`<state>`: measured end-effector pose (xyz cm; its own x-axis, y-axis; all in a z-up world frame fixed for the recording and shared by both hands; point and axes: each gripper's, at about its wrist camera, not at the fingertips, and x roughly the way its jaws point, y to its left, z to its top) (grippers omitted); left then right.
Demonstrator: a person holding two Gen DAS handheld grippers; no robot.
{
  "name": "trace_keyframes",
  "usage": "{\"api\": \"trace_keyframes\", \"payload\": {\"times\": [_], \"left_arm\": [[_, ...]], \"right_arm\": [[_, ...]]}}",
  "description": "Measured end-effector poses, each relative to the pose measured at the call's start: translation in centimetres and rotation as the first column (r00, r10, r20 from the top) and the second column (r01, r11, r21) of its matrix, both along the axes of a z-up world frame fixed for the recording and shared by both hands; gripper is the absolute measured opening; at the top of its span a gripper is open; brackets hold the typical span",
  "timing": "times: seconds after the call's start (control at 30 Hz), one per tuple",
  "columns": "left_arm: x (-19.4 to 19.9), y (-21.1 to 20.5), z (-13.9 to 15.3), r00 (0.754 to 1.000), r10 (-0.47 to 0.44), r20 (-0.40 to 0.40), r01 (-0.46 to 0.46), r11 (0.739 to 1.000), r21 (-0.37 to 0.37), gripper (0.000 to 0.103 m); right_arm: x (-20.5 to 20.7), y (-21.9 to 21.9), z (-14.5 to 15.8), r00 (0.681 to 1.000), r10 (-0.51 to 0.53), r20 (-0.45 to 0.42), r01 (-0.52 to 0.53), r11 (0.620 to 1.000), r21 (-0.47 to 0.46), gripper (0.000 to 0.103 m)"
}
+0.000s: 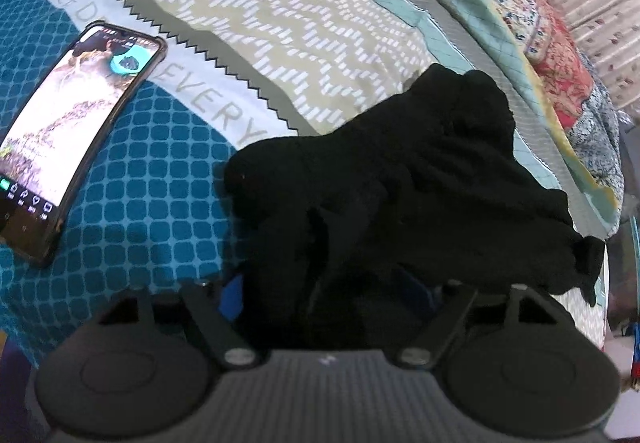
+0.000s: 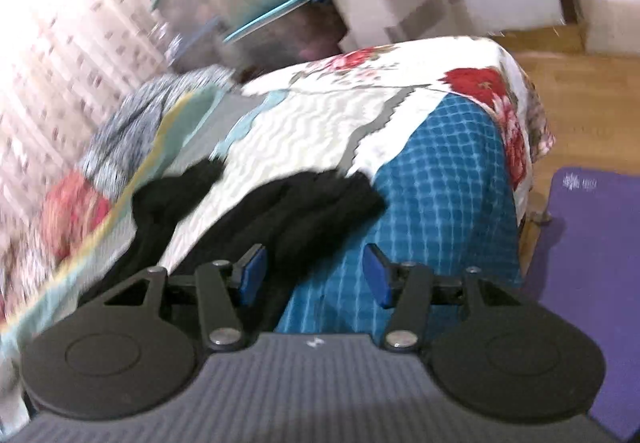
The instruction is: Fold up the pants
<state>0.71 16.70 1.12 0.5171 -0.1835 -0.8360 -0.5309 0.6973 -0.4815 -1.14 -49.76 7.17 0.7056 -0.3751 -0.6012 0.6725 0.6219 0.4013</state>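
Observation:
The black pants (image 1: 400,195) lie bunched on the bed. In the left wrist view they drape over my left gripper (image 1: 332,295); only a blue pad (image 1: 232,297) shows at the left, and the fabric fills the space between the fingers. In the right wrist view the pants (image 2: 312,203) lie in a crumpled strip across the bed cover. My right gripper (image 2: 316,275) is open, its blue pads (image 2: 380,275) apart, with an edge of the pants next to the left pad. This view is blurred by motion.
A phone (image 1: 72,131) with a lit screen lies on the teal checked cover (image 1: 152,203) at the left. A zigzag-patterned sheet (image 1: 260,23) lies behind, floral bedding (image 1: 560,55) at the right. A purple mat (image 2: 592,243) and wooden floor (image 2: 580,103) are beside the bed.

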Motion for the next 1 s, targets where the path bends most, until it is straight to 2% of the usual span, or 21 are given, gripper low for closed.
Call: {"api": "trace_keyframes", "payload": {"times": [0.07, 0.13, 0.17, 0.2, 0.23, 0.27, 0.33, 0.43, 0.57, 0.67, 0.73, 0.8, 0.87, 0.97, 1.0], "left_arm": [[0.0, 0.0, 0.1, 1.000, 0.008, -0.011, -0.008, 1.000, 0.003, 0.074], [0.0, 0.1, 0.1, 1.000, 0.014, -0.028, -0.013, 1.000, 0.013, 0.060], [0.1, 0.2, 0.1, 0.999, 0.012, -0.042, -0.011, 1.000, 0.022, 0.033], [0.2, 0.4, 0.0, 0.998, 0.013, -0.057, -0.011, 0.999, 0.034, 0.016], [0.2, 0.8, 0.0, 0.998, 0.019, -0.060, -0.018, 0.999, 0.029, 0.016], [0.2, 1.4, 0.1, 0.998, 0.034, -0.052, -0.034, 0.999, -0.006, 0.014], [0.1, 2.8, 0.8, 0.997, 0.070, -0.030, -0.072, 0.995, -0.066, 0.013], [0.9, 4.8, 3.4, 0.993, 0.111, 0.045, -0.104, 0.986, -0.132, 0.011], [1.8, 5.0, 8.8, 0.978, 0.095, 0.186, -0.079, 0.992, -0.095, 0.011], [1.5, 4.1, 9.9, 0.976, 0.057, 0.209, -0.045, 0.997, -0.058, 0.011], [0.9, 3.3, 8.8, 0.983, 0.033, 0.179, -0.025, 0.999, -0.047, 0.012], [0.2, 2.2, 6.8, 0.992, 0.005, 0.127, -0.001, 1.000, -0.031, 0.012], [-0.4, 0.9, 4.5, 0.998, -0.038, 0.052, 0.038, 0.999, -0.004, 0.015], [-1.5, -0.9, 1.5, 0.993, -0.098, -0.059, 0.100, 0.995, 0.030, 0.030], [-2.0, -1.2, 1.1, 0.990, -0.116, -0.079, 0.120, 0.992, 0.044, 0.034]], "right_arm": [[0.5, -2.4, -0.7, 0.998, -0.021, 0.053, 0.016, 0.994, 0.104, 0.056], [0.9, -3.7, -1.7, 0.995, -0.050, 0.087, 0.032, 0.981, 0.194, 0.056], [1.4, -4.3, -2.2, 0.993, -0.068, 0.098, 0.043, 0.972, 0.230, 0.057], [1.8, -4.6, -2.4, 0.990, -0.081, 0.112, 0.050, 0.965, 0.258, 0.050], [2.0, -4.7, -2.1, 0.989, -0.086, 0.120, 0.049, 0.960, 0.277, 0.034], [2.8, -5.1, -1.8, 0.991, -0.070, 0.118, 0.033, 0.955, 0.294, 0.009], [4.2, -5.3, 0.0, 0.994, -0.052, 0.097, 0.021, 0.953, 0.301, 0.008], [6.9, -5.3, 4.6, 0.981, 0.005, 0.193, -0.053, 0.967, 0.248, 0.008], [9.1, -5.1, 11.7, 0.937, 0.102, 0.334, -0.153, 0.980, 0.130, 0.008], [7.9, -5.0, 14.2, 0.914, 0.133, 0.384, -0.173, 0.982, 0.070, 0.008], [5.8, -5.6, 13.5, 0.915, 0.112, 0.388, -0.159, 0.983, 0.090, 0.008], [4.0, -6.6, 11.6, 0.935, 0.082, 0.344, -0.128, 0.985, 0.114, 0.008], [2.5, -7.7, 8.4, 0.971, 0.023, 0.237, -0.059, 0.987, 0.146, 0.008], [-0.5, -9.1, 4.2, 0.993, -0.108, 0.056, 0.094, 0.972, 0.214, 0.015], [-1.2, -9.3, 3.4, 0.988, -0.152, -0.004, 0.149, 0.962, 0.228, 0.026]]}}
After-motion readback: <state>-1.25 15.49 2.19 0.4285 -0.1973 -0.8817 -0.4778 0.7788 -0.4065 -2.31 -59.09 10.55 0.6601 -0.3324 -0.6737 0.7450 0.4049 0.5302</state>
